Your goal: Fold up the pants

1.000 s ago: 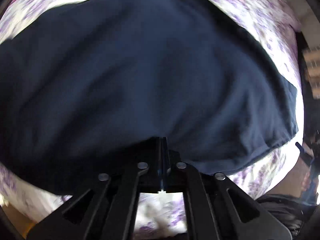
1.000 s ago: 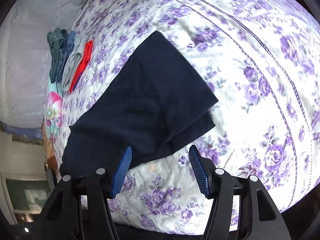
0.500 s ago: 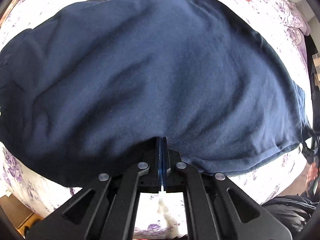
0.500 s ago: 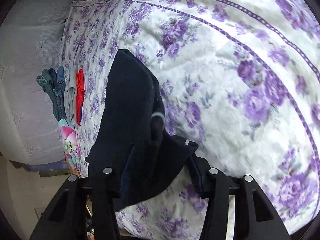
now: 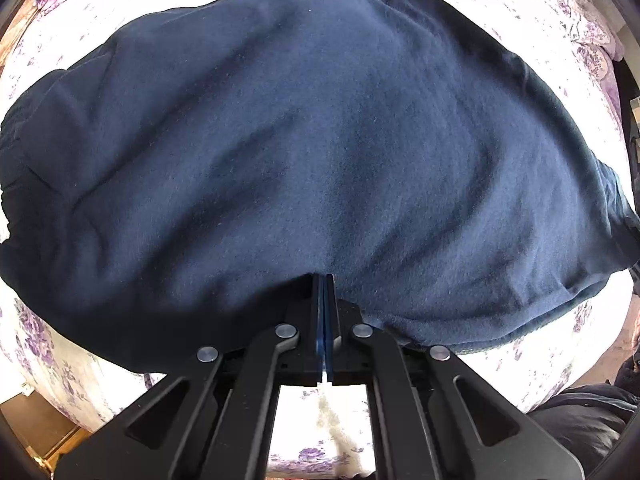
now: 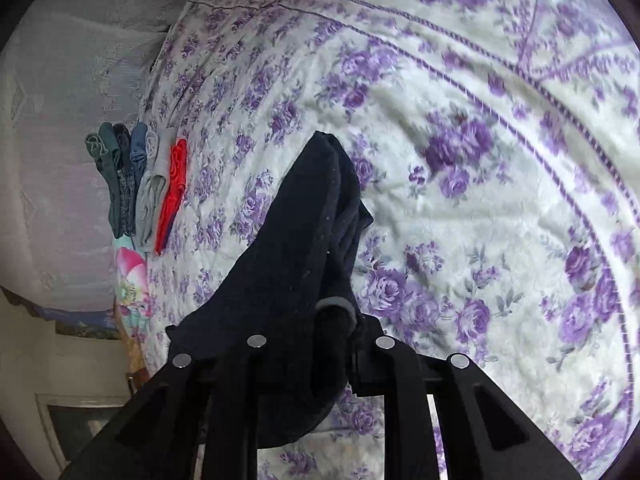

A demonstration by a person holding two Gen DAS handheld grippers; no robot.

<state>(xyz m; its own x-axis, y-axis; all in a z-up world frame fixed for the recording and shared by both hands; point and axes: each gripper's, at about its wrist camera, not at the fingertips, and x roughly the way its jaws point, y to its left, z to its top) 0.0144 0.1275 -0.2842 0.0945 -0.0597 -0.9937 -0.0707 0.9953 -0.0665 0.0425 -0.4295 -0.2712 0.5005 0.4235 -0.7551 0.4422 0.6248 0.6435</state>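
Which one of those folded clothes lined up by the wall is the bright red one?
The red garment sits at the end of the row nearest the navy pants; beside it lies a grey piece, then darker blue and green ones.

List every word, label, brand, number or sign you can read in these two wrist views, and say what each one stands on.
None can be read.
The navy pants show no tag or print.
The floral bedsheet bears only a purple flower pattern.
The colourful printed item beside the folded clothes has a picture, but any lettering on it is too small and blurred to read.
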